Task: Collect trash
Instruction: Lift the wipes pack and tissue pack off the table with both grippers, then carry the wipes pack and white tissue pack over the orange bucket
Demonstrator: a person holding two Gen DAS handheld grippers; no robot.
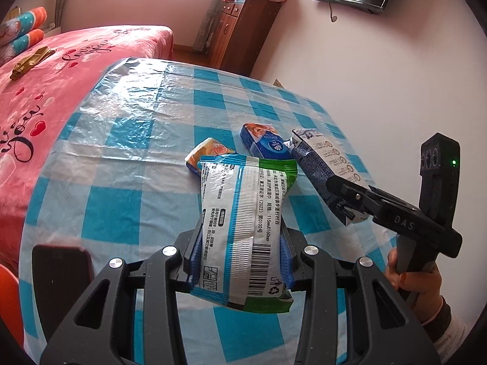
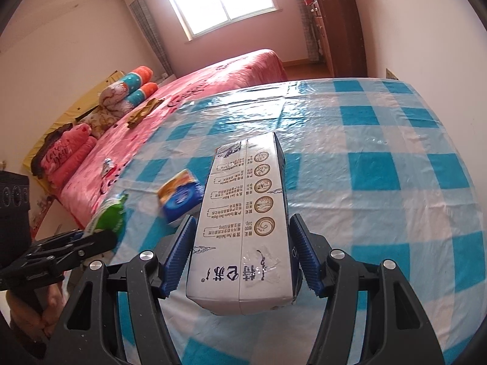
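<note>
The left tool grips a wipes packet; the right tool clamps a milk carton above the surface.

The left tool has matte black skeletal arms with triangular cut-outs, round silver screws at the pivots and ribbed blue pads. The right tool is built the same; seen from the left wrist view, at three o'clock, its black body bears "DAS" lettering and a green light, above a grey handle. The right hand wears a dark cuff over a white sleeve
</note>
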